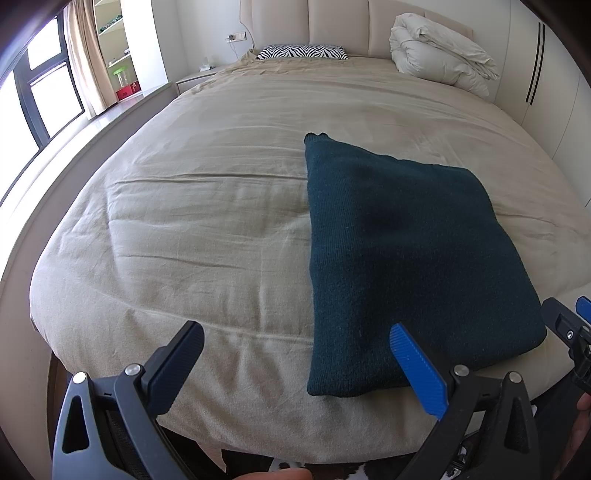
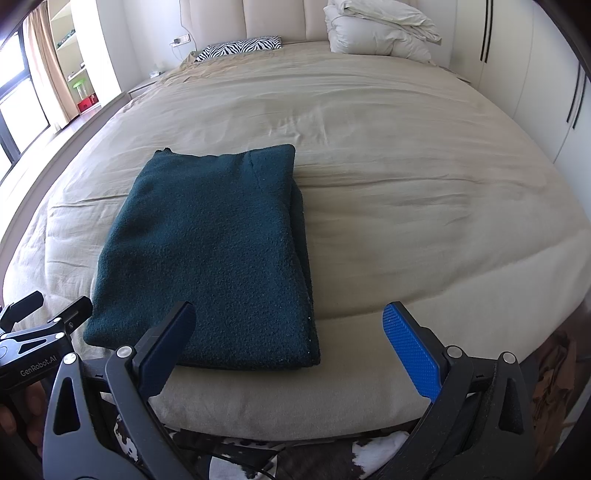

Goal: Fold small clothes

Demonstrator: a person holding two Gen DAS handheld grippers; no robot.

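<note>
Sweater (image 2: 207,258), dark green and knitted, lies folded into a thick rectangle near the foot of the bed (image 2: 406,177), and neither pair of tongs has it. The left tongs (image 1: 295,369) hang spread wide over the near edge, one blue finger (image 1: 417,373) floating above the sweater's near left corner, the other dark finger out over bare cover. The right tongs (image 2: 288,350) gape just as wide, empty, the dark finger over the sweater's near right corner and the blue one over plain bedding. Looks to me like the fold is done or within one pass of done, so the smart play here is gentle: if another fold is wanted, pinch both near corners together, catch every layer in the bite, lift evenly and lay the near edge onto the far one without dragging the stack. If not, just square it up and leave it. Watch that right side, where the stacked layers show at the edge and could slip apart. Further out, a zebra pillow (image 2: 240,46) and a bundled white quilt (image 2: 380,27) sit at the headboard, well apart from the action. What I cannot make out: how many layers are in that stack, whether sleeves are tucked inside, and the floor below, mostly blocked by the tongs' frames.
</note>
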